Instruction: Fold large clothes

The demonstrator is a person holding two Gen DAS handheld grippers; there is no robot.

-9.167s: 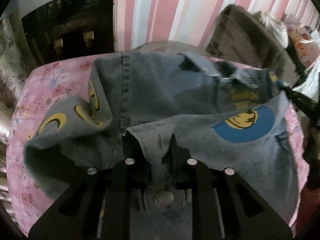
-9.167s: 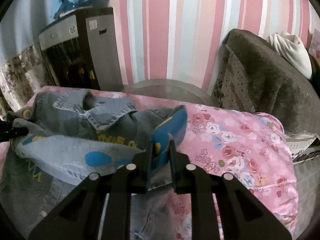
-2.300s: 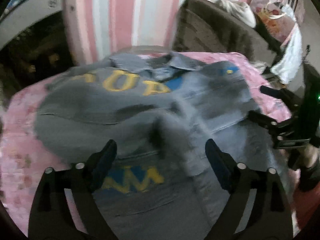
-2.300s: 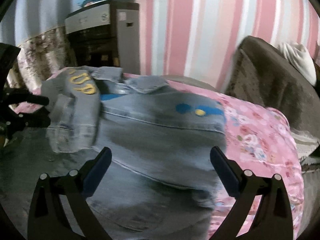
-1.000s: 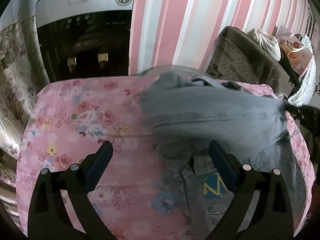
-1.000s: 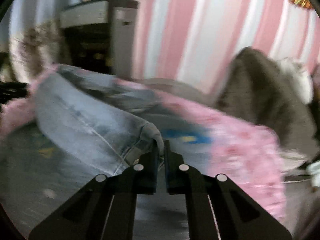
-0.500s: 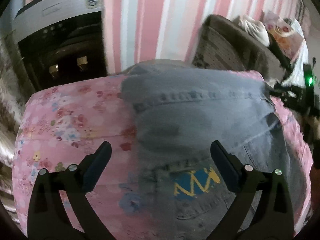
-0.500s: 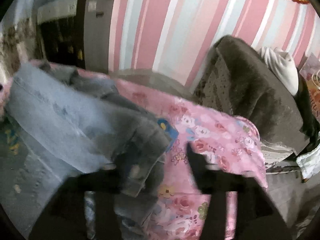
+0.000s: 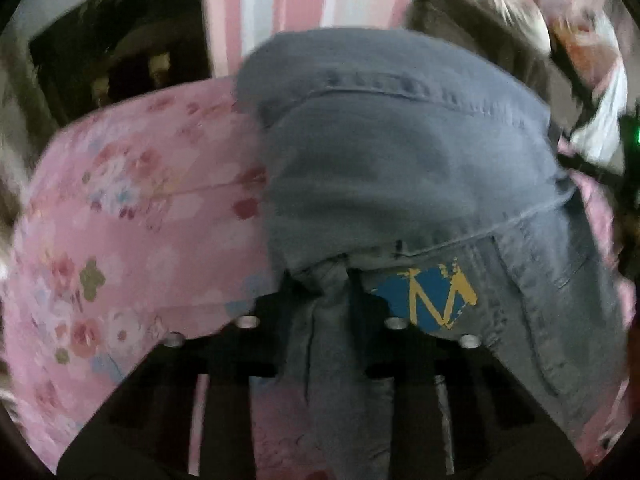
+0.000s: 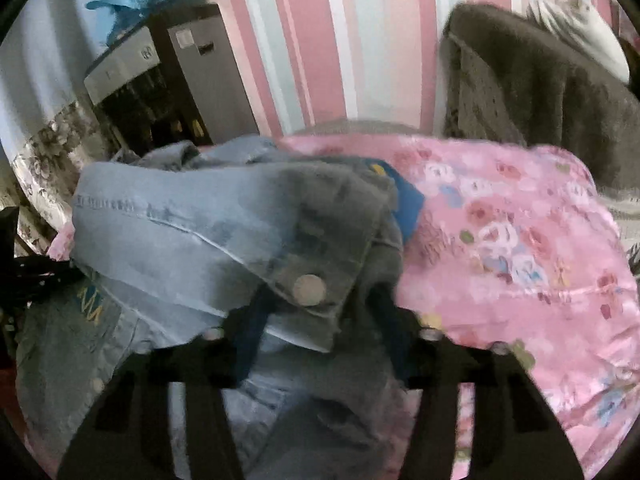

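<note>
A pink floral cover (image 9: 120, 216) spreads over the surface ahead of both tools. A folded denim jacket (image 9: 400, 160) lies directly on it, ahead and right of the left tool, ahead and left of the right one. Bare cover (image 10: 520, 232) shows right of the right tool.

I can't see my left gripper's (image 9: 326, 280) fingertips: a bunched fold of the denim jacket (image 9: 400, 168) covers them, and the jacket's lower hem runs off the bottom edge. On the right wrist view, the cuff with the metal button (image 10: 307, 289) drapes over my right gripper (image 10: 316, 312), so I can't tell how its jaws stand. Both views are motion-blurred; the flowered pink cover (image 10: 520, 248) smears, and the dark cabinet's (image 9: 116, 68) contents are unreadable.
</note>
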